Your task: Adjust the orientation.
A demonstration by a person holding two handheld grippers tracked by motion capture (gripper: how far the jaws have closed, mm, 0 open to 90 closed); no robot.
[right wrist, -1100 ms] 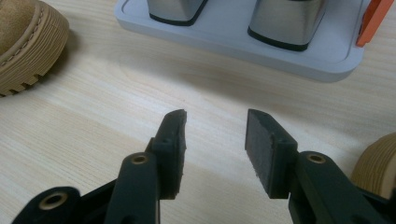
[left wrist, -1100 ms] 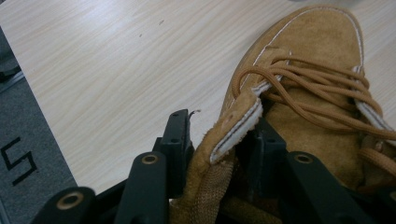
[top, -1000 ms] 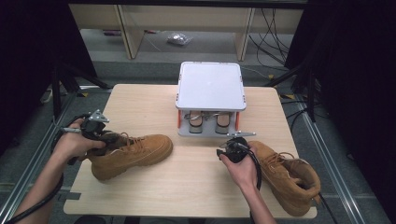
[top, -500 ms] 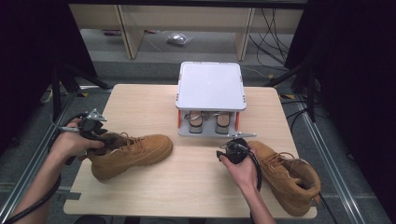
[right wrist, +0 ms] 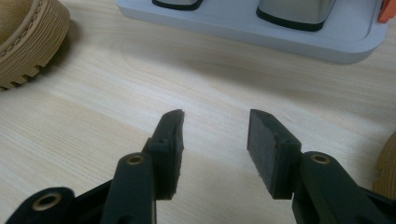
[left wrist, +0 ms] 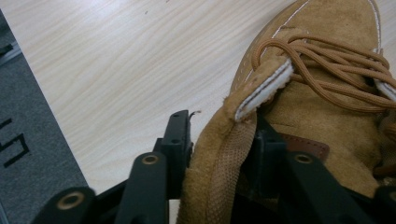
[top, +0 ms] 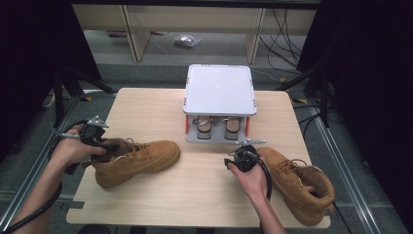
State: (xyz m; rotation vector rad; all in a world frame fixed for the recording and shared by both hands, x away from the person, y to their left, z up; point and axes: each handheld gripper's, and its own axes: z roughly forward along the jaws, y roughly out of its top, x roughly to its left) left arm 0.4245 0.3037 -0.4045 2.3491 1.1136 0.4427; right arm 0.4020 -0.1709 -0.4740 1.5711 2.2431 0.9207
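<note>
I have the left gripper clamped on the heel collar of the left boot: one jaw outside the collar, the other inside the opening, suede and pull tab pinched between them. The jaws have just been closing, opened briefly and shut again on that collar. The boot lies on the table, near its left edge, toe pointing toward the middle. My right gripper hangs with jaws apart and nothing between them, over bare wood in front of the white rack, just beside the toe of the right boot, which sits at the table's right front corner. Step, as I judge it: re-gripping the left boot, likely to move it. Next move calls for a firm hold on the collar before lifting; soft suede could slip.
</note>
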